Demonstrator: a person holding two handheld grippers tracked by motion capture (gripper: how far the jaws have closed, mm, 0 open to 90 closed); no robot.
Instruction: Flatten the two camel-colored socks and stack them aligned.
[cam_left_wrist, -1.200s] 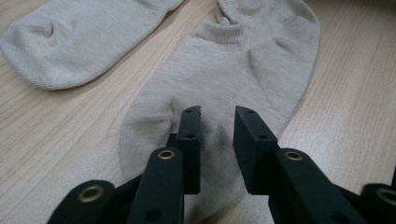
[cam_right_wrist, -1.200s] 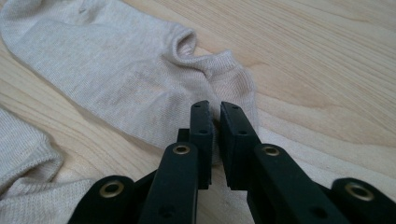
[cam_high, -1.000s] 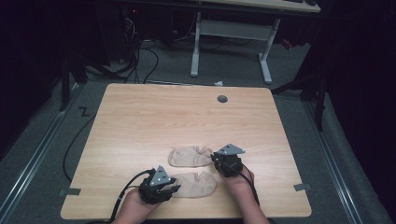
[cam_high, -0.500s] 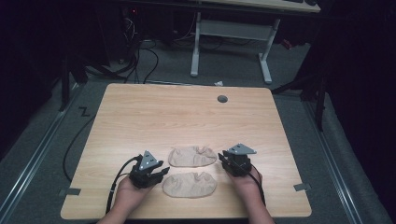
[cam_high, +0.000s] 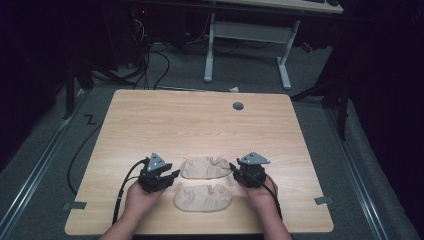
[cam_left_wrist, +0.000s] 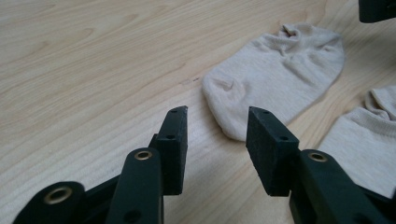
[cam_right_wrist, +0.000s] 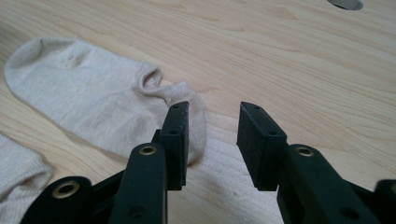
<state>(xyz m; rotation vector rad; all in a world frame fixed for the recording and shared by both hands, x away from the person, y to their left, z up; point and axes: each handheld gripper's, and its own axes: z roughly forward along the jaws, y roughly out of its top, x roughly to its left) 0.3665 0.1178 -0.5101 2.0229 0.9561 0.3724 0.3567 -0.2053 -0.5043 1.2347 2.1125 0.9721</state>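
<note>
Tabletop (cam_high: 200, 120) first: pale wood grain under everything, with a small grey round cap (cam_high: 238, 106) set into it near the far edge.

Next down in size, 2 beige ankle socks, both lying flat on the wood near the person's edge. The far sock (cam_high: 205, 167) sits between the 2 tools, and the near sock (cam_high: 203, 197) lies just in front of it, closer to the person, the pair close together but apart. In the left gripper view the far sock (cam_left_wrist: 280, 70) stretches away ahead with its rounded end just past the jaw tips, while the near sock (cam_left_wrist: 369, 140) shows at the right edge.

Now the left tool (cam_high: 172, 174), held in the person's left hand (cam_high: 141, 196), just beside the left end of the far sock. Its jaws have just been opening; they stand released, bare wood between them, gripping nothing.

Over to the right tool (cam_high: 233, 168), held in the right hand (cam_high: 260, 192), at the far sock's other end. Its jaws have just been opening too, and they stand apart and released. In the right gripper view the sock's cuff end (cam_right_wrist: 102, 100) lies beside and partly behind one jaw, with wood showing in the gap.
</note>
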